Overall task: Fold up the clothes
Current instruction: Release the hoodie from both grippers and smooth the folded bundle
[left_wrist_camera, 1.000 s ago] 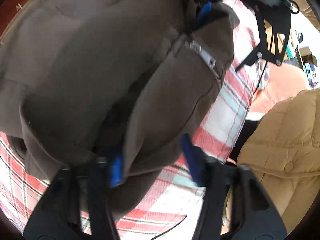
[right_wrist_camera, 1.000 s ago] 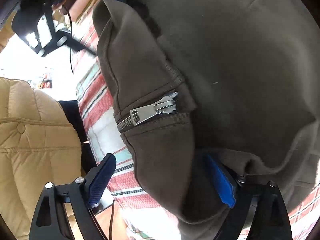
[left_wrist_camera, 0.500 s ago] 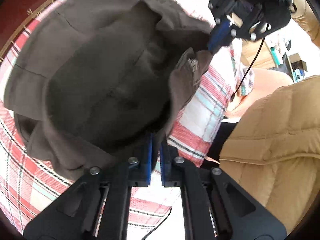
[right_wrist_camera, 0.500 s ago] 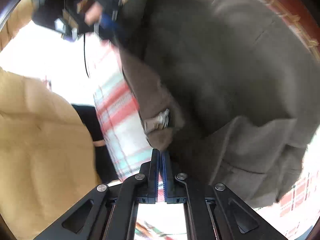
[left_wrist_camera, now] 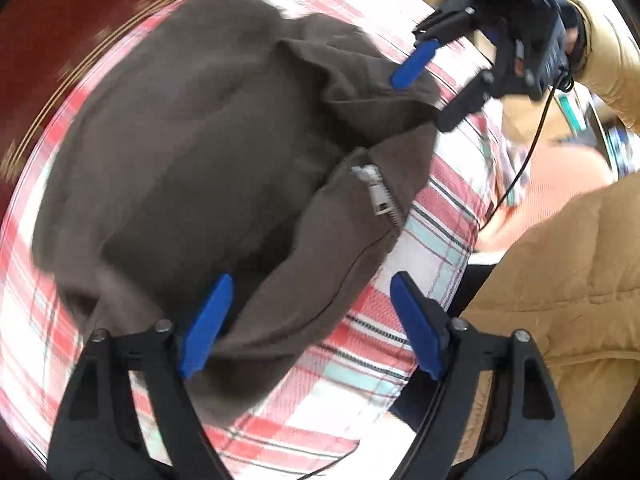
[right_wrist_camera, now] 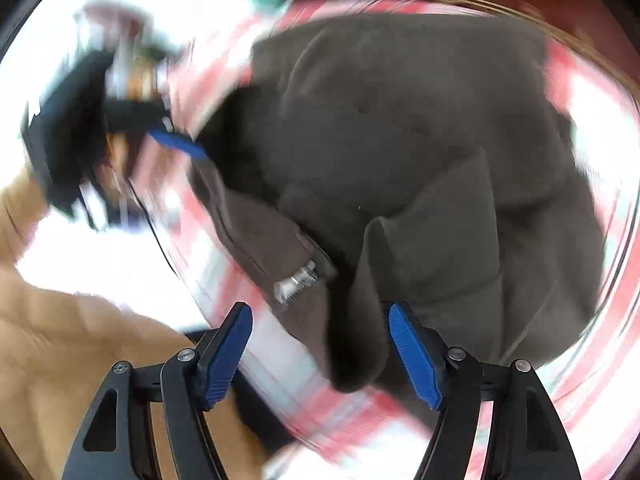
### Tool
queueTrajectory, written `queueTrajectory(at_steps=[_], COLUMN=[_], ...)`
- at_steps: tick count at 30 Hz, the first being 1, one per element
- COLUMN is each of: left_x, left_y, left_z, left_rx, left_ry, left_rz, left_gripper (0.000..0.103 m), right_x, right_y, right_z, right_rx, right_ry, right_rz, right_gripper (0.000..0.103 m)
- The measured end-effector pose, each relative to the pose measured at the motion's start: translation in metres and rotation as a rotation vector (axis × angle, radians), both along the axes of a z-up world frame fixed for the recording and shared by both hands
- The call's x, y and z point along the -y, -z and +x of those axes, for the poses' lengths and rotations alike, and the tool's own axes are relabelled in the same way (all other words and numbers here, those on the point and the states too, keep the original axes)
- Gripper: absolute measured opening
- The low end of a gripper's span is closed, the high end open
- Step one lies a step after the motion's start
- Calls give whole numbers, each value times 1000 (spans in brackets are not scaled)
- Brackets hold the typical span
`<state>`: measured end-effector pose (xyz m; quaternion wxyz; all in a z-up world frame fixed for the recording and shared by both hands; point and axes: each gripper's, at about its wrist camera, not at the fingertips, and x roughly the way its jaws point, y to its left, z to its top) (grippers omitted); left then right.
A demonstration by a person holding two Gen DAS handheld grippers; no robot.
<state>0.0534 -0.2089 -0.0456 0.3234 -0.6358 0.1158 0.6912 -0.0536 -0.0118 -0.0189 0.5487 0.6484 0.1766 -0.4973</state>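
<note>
A dark brown zip-up garment point(left_wrist_camera: 208, 152) lies bunched on a red, white and teal plaid cloth point(left_wrist_camera: 432, 240). Its silver zipper pull point(left_wrist_camera: 378, 196) shows near the front edge, also in the right wrist view point(right_wrist_camera: 296, 282). My left gripper point(left_wrist_camera: 312, 324) is open, its blue pads either side of the garment's lower hem. My right gripper point(right_wrist_camera: 320, 352) is open just above the garment's point(right_wrist_camera: 420, 152) near fold. The right gripper also shows in the left wrist view point(left_wrist_camera: 440, 80), and the left gripper's blue finger in the right wrist view point(right_wrist_camera: 176, 144). Both views are motion-blurred.
The plaid cloth covers a surface with a dark red area point(left_wrist_camera: 60, 40) and a woven rim point(left_wrist_camera: 80, 64) beyond it. The person's tan quilted jacket point(left_wrist_camera: 560, 280) fills the side near the grippers. A black cable point(left_wrist_camera: 520, 168) hangs from the right gripper.
Both grippers were open around the garment, shut half a second ago, and are open again now. They have pulled back and the garment has dropped onto the plaid cloth.
</note>
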Motion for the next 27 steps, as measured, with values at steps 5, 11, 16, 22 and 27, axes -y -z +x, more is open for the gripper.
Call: queueTrajectory(at_steps=[5, 11, 16, 22, 27], left_x=[-31, -20, 3, 38, 70], left_y=[59, 71, 36, -24, -64], left_z=[-9, -7, -14, -34, -61], left_rx=[142, 243, 204, 73, -58], left_ry=[140, 118, 9, -118, -222], left_rz=[-132, -90, 37, 157, 170], left_gripper=[82, 10, 5, 5, 5], right_x=[-22, -13, -16, -21, -5], right_y=[23, 29, 3, -53, -86], right_z=[-5, 11, 13, -28, -76], right_rx=[31, 9, 9, 75, 70], right_ry=[130, 68, 110, 287, 414], right_rz=[4, -11, -104, -315, -501], right_gripper=[74, 5, 4, 4, 3])
